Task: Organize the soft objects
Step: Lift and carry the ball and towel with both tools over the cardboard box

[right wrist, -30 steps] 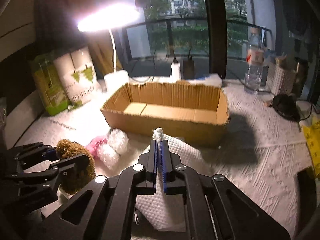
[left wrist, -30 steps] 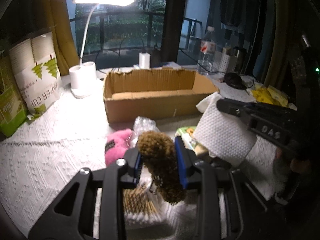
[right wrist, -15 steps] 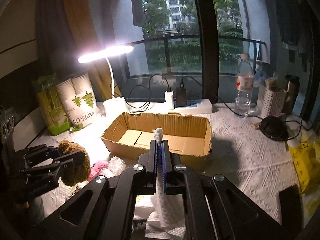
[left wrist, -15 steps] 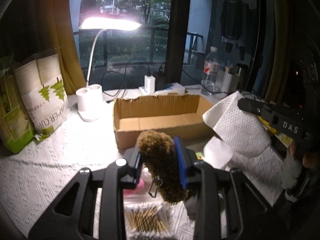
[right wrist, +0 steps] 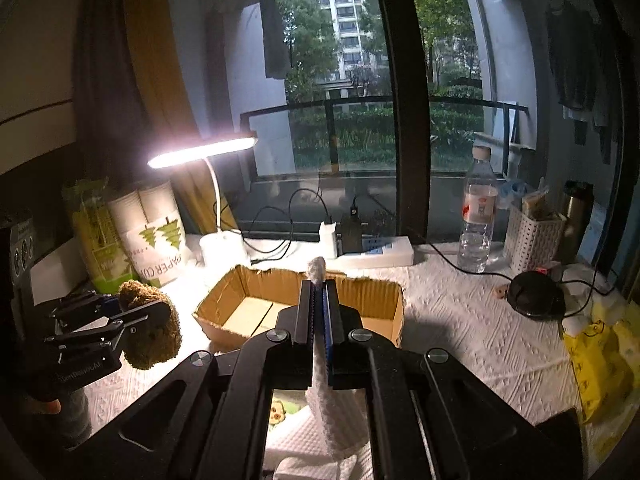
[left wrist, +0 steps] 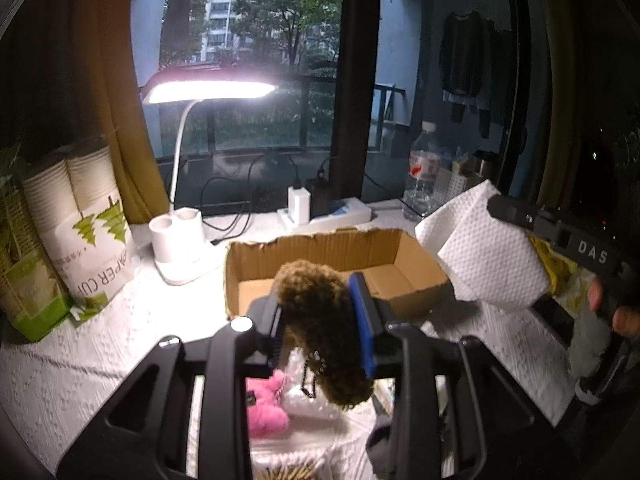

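**Both tongs loaded, held above the table near the cardboard box**

Your left tongs (left wrist: 320, 320) are closed on the brown plush toy (left wrist: 320, 320). The toy is pinched between the two pads and hangs below them, raised off the table, with a short dark chain dangling from it. In the right wrist view the same toy (right wrist: 150, 330) sits left of the box, clear of its wall.

Your right tongs (right wrist: 319, 308) are clamped flat on a white paper towel (right wrist: 336, 412). A twisted tip of the towel pokes out past the fingertips, and the rest drapes down behind them. In the left wrist view the towel (left wrist: 488, 256) hangs in the air just right of the box.

The open cardboard box (left wrist: 312, 256) stands on the table (left wrist: 80, 344) ahead of both tongs. A pink plush toy (left wrist: 266, 408) lies on the table under the left tongs, beside a clear plastic wrapper (left wrist: 308, 400). A lit desk lamp (left wrist: 208, 90), a pack of paper cups (left wrist: 84, 220) and a water bottle (right wrist: 478, 216) stand further back.
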Motion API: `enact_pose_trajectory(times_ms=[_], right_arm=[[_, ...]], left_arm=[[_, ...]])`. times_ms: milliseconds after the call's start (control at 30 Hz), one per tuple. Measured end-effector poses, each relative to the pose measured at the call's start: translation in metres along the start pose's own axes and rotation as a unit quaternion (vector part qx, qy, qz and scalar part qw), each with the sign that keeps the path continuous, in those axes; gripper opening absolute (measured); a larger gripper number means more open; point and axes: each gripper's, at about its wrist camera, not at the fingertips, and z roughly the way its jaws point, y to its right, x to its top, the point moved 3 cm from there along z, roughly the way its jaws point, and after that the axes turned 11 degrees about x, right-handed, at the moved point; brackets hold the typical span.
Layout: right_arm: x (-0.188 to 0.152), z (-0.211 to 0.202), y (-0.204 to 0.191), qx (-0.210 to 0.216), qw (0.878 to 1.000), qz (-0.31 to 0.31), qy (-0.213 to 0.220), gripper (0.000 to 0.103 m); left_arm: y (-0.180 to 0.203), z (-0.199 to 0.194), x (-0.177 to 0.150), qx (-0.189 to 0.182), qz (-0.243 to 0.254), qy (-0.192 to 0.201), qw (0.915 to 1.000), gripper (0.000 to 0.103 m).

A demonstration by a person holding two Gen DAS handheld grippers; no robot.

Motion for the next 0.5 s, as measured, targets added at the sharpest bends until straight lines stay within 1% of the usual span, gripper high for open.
enact_pose_trajectory(times_ms=[233,500], right_arm=[[0.009,0.011,0.01,0.005,1.0,0.0,0.006,0.005],[0.016,0.021,0.023,0.006,1.0,0.009,0.017,0.005]], left_arm=[[0.006,0.012,0.014,0.0,0.002,0.009,1.0,0.031],[0.014,0.027,0.027,-0.004,-0.006,0.018,0.9998,0.031]])
